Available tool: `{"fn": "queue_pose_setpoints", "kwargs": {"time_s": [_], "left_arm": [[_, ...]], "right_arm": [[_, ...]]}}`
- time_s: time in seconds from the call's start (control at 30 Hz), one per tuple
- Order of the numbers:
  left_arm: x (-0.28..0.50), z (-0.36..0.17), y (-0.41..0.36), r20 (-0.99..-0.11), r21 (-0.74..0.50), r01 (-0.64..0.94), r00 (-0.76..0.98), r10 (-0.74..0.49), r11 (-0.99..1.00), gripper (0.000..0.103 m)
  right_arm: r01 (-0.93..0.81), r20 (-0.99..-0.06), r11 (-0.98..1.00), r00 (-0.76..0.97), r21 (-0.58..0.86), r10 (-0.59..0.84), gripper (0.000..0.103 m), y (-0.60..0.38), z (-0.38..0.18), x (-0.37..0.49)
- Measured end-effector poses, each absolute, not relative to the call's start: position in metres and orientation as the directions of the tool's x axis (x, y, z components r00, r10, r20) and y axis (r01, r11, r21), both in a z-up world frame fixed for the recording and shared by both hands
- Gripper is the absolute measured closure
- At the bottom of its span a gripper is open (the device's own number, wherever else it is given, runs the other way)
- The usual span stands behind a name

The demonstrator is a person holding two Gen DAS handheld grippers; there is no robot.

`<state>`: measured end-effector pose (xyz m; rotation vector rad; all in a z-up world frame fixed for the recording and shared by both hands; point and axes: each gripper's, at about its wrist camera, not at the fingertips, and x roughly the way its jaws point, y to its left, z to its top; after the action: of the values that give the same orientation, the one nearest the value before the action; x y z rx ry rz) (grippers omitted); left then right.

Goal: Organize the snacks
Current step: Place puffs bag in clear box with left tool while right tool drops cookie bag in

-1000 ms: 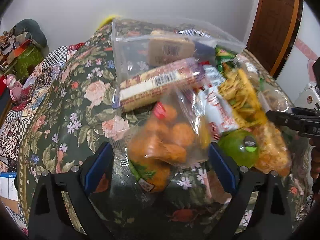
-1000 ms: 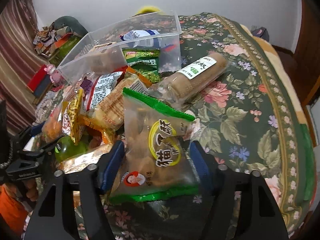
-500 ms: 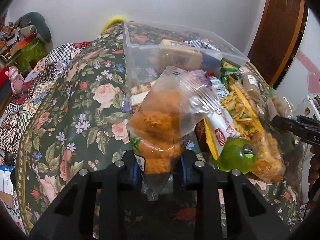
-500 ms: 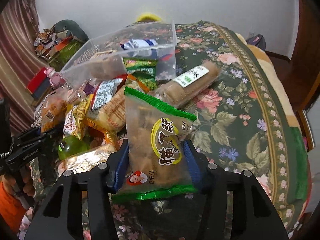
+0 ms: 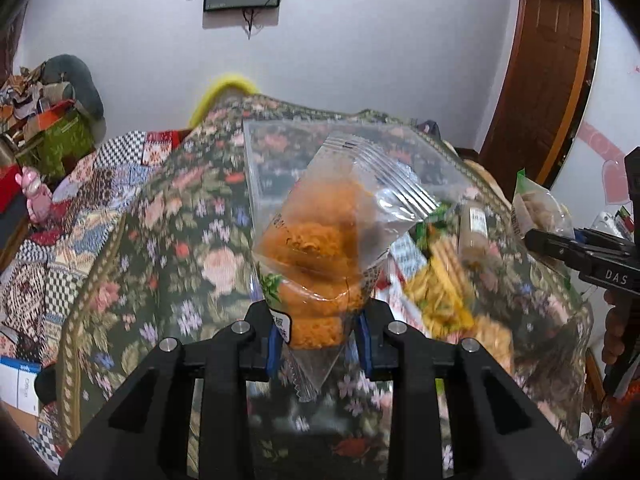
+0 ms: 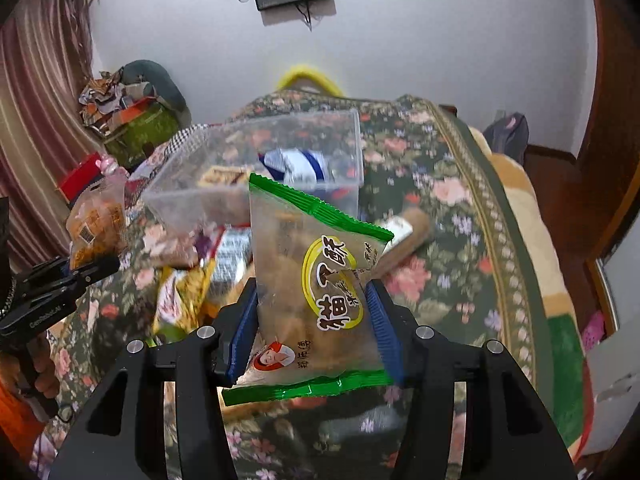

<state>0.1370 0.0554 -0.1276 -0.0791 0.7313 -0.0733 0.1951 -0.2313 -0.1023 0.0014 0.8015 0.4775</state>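
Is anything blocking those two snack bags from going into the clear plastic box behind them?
Nothing visible does. The orange snack bag and the green-edged bag are both held up, and the clear box beyond them is open-topped and only partly filled.

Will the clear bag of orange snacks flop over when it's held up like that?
Probably a bit: the clear bag of orange snacks is thin crinkly film, pinched low by the left gripper. Its top leans sideways. The round pieces inside look crumbly, so squeezing may crush them.
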Motion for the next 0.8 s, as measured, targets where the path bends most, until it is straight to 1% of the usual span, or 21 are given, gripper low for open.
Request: {"fn": "queue_pose_setpoints", "kwargs": {"time_s": [0.27, 0.43, 0.6, 0.8], "left_arm": [[0.172, -0.097, 0.057, -0.618, -0.085, 0.042, 0.782, -0.085, 0.996, 0.073], [0.198, -0.087, 0.060, -0.603, -0.077, 0.031, 0.795, -0.072, 0.997, 0.073], [0.222, -0.087, 0.060, -0.605, -0.058, 0.026, 0.794, -0.056, 0.998, 0.073], [0.251, -0.099, 0.059, -0.634, -0.023, 0.023, 0.773, -0.033, 0.999, 0.073]], "right_arm": [[-0.430, -0.627, 0.887, 0.648, 0.168, 0.432, 0.054, -0.215, -0.072, 0.218], [-0.450, -0.601, 0.882, 0.669, 0.143, 0.438, 0.054, -0.196, -0.059, 0.236], [-0.465, -0.598, 0.875, 0.666, 0.133, 0.445, 0.054, -0.178, -0.057, 0.257], [-0.487, -0.614, 0.866, 0.649, 0.118, 0.448, 0.054, -0.151, -0.063, 0.280]]}}
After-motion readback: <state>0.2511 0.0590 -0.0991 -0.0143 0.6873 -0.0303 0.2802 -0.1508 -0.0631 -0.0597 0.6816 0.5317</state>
